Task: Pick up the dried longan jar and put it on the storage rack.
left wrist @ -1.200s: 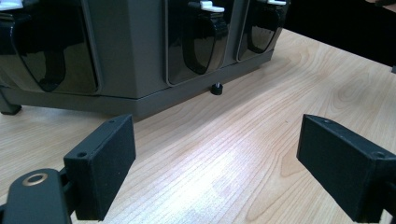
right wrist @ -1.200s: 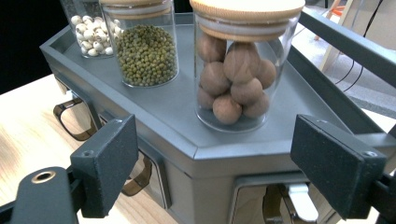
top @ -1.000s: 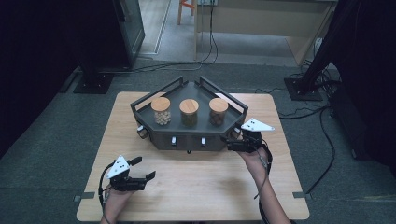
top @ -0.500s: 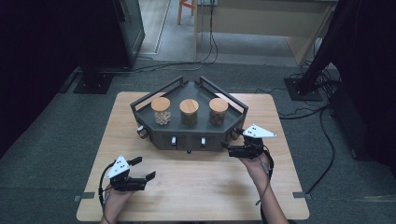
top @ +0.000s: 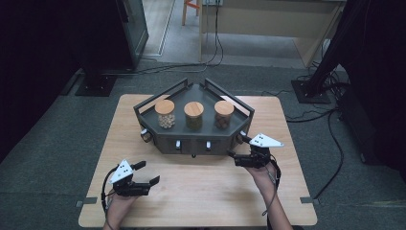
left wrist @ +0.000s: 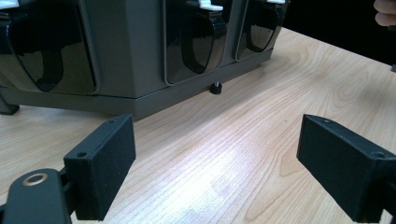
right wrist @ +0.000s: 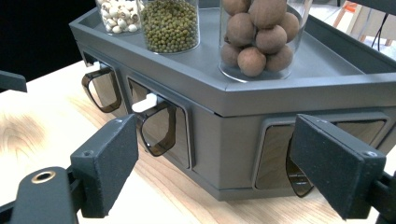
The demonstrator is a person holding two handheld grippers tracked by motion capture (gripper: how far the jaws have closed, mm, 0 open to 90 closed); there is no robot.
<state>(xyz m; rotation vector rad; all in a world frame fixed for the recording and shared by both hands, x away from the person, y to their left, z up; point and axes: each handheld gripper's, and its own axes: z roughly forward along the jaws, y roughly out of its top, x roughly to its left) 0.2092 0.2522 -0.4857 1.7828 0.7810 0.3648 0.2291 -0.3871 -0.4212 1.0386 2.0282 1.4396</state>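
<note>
I hold the right gripper (top: 235,152) just off the front right corner of the grey dispenser stand (top: 239,106), jaws apart with nothing between them. Straight ahead of it are the dark scoop drawers (right wrist: 158,127) and, above, the jar of brown nuts (right wrist: 256,35). My left gripper (top: 147,173) rests over the wooden table (top: 210,191), well apart from the stand, jaws wide and empty.
</note>
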